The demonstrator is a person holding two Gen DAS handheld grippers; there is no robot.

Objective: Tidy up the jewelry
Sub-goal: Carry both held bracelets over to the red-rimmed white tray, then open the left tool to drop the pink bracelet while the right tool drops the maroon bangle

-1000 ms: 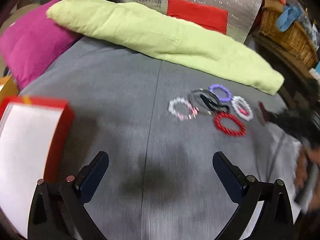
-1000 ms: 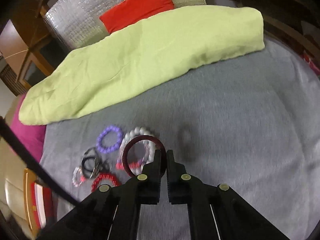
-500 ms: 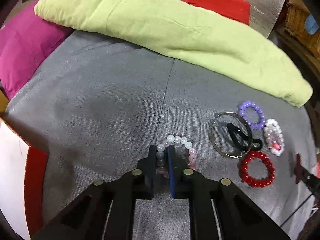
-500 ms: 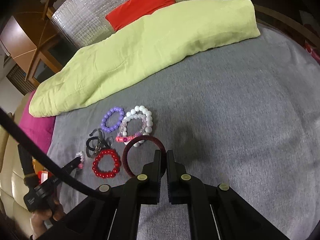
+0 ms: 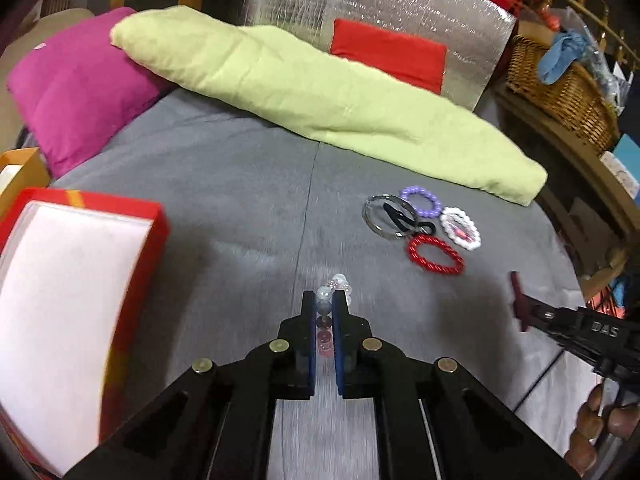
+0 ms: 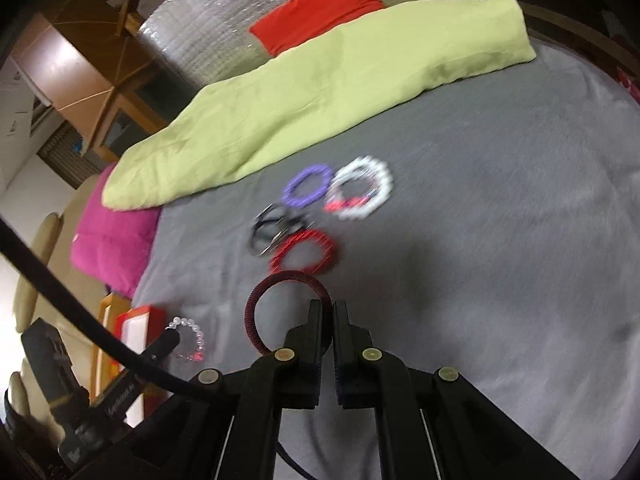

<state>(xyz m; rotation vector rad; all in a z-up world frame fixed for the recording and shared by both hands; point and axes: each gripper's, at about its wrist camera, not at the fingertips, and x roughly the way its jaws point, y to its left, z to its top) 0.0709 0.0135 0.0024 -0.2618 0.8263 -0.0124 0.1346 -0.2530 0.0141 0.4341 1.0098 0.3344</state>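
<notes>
My left gripper [image 5: 323,300] is shut on a pale pink bead bracelet [image 5: 325,303] and holds it above the grey cover; it also shows in the right wrist view [image 6: 189,340]. My right gripper [image 6: 327,309] is shut on a dark red bangle [image 6: 264,300], seen edge-on in the left wrist view [image 5: 517,300]. On the cover lie a red bead bracelet [image 5: 435,253], a white bead bracelet [image 5: 460,227], a purple bead bracelet [image 5: 421,201] and a silver ring with a black band [image 5: 389,216]. An open red box with white lining [image 5: 60,304] sits at left.
A long lime-green cushion [image 5: 320,92] lies across the back of the grey cover, with a magenta pillow [image 5: 76,96] at the back left. A silver padded panel with a red patch [image 5: 388,56] stands behind. A wicker basket [image 5: 560,92] is at the right.
My left gripper closed on the pale pink bracelet, lifted it off the cover and pulled back toward the red box. My right gripper, still holding the dark red bangle, moved back from the pile.
</notes>
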